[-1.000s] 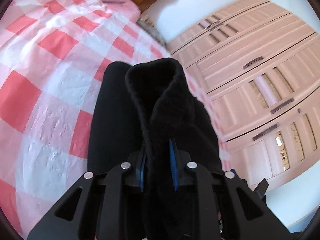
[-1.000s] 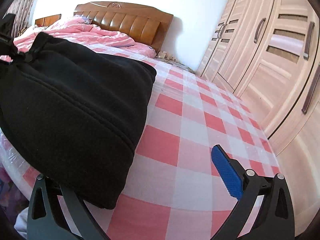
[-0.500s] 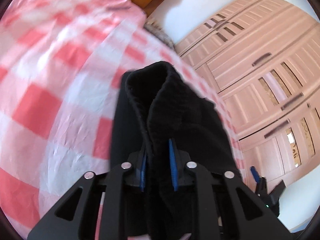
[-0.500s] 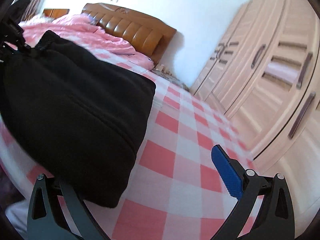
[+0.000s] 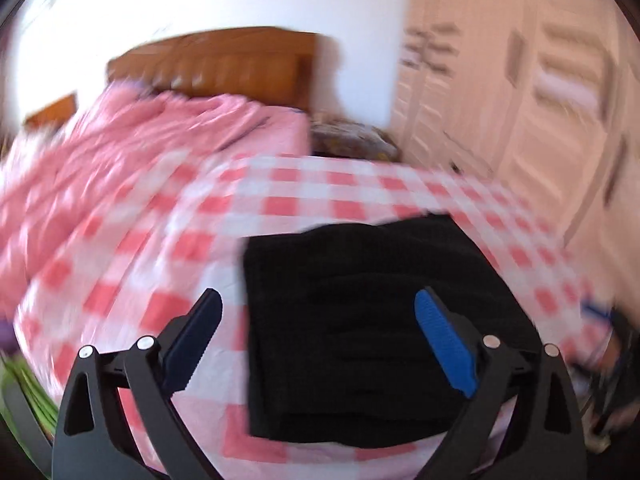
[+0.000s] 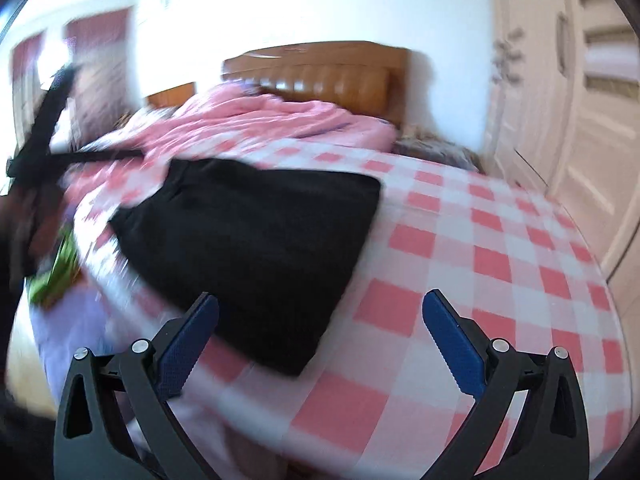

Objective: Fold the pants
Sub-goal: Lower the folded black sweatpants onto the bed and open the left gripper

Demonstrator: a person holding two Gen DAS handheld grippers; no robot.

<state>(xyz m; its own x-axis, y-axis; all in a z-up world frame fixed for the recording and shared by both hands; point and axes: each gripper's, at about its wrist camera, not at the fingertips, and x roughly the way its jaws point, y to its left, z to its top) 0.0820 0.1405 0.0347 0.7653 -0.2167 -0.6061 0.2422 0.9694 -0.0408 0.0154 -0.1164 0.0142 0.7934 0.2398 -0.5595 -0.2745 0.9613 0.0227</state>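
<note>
Across the lower centre of both blurred views, thick black fleece pants lie folded into a compact rectangle on the pink-and-white checked bedsheet. Left gripper and right gripper gape wide, holding nothing; folding looks essentially complete.

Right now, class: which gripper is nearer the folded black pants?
Left. The left gripper hangs open directly over the pants; the right gripper is open beside their near corner, mostly over the checked sheet.
</note>
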